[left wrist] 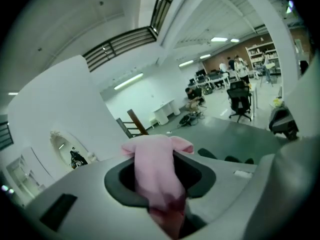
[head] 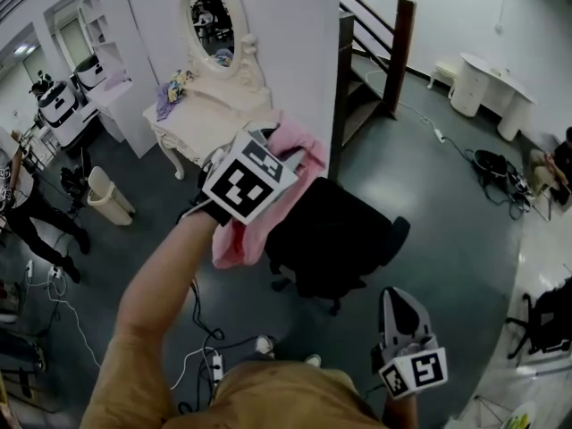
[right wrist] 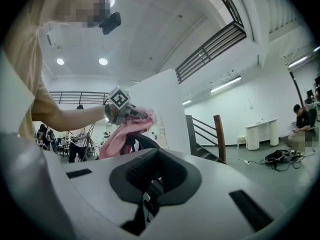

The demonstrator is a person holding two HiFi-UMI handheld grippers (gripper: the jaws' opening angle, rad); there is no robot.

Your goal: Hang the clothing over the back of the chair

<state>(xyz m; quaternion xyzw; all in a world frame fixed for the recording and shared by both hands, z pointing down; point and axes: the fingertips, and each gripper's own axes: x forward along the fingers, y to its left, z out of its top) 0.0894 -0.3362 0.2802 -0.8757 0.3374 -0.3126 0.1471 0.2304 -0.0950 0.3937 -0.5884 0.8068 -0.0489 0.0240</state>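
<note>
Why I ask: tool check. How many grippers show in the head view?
2: the left gripper holds the pink garment at the black chair; the right gripper sits low at right, empty.

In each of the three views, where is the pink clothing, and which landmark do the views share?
Head view: pink clothing at centre, slightly left.
Left gripper view: pink clothing at bottom centre, between the jaws.
Right gripper view: pink clothing left of centre.
Shared landmark: wooden stair post.
</note>
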